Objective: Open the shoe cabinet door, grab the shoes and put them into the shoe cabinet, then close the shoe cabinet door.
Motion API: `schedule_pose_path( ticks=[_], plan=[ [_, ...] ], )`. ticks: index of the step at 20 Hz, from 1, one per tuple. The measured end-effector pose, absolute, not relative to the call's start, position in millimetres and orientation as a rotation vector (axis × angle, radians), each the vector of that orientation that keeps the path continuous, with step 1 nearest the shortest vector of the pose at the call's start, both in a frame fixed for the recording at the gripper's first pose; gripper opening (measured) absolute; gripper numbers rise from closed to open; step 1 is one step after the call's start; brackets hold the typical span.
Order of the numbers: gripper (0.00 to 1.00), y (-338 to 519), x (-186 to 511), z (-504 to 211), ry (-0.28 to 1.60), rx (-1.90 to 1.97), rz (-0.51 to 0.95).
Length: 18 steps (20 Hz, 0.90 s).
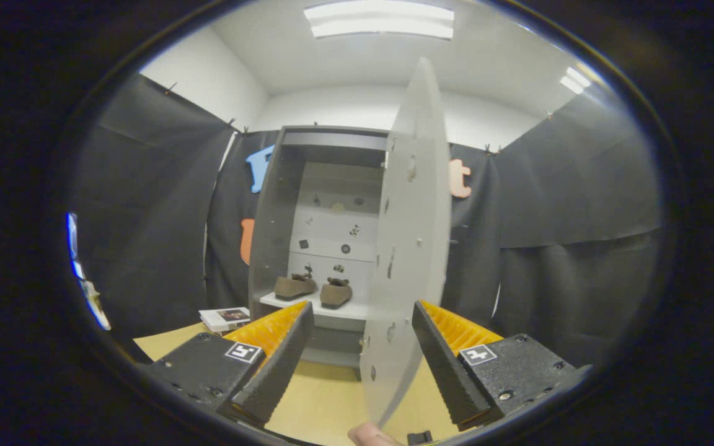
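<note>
A grey shoe cabinet (282, 204) stands open at the far side of a wooden table. Two brown shoes (295, 286) (336, 292) rest side by side on its white lower shelf (344, 310). The cabinet door (411, 235) is swung out towards me, edge-on, and its lower edge passes between my fingers. My gripper (360, 365) is open; the door sits closer to the right finger (440, 365) than the left finger (276, 365), and neither visibly presses on it. A fingertip of a person's hand (369, 435) shows just below the door's bottom corner.
The wooden table top (326, 396) stretches from my fingers to the cabinet. A small stack of books or leaflets (225, 318) lies on the table left of the cabinet. Black cloth walls (146, 217) close in the booth on the left, back and right.
</note>
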State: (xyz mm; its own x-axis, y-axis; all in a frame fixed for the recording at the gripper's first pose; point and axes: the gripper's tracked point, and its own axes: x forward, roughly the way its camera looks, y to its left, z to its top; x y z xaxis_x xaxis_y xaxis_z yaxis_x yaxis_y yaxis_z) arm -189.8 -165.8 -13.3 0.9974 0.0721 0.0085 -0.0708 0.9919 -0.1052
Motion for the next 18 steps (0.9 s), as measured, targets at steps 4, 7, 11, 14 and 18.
schedule_pose_path(
  ticks=[4, 7, 11, 14, 18],
  plan=[
    [1.00, -242, -208, -2, -0.010, -0.088, -0.023],
    [1.00, -294, -213, 12, -0.015, -0.091, -0.103],
    [1.00, -350, -196, 12, 0.034, -0.071, -0.177],
    [1.00, -384, -174, 13, 0.082, -0.039, -0.194],
    [1.00, -412, -132, 14, 0.143, -0.069, -0.233]
  ],
)
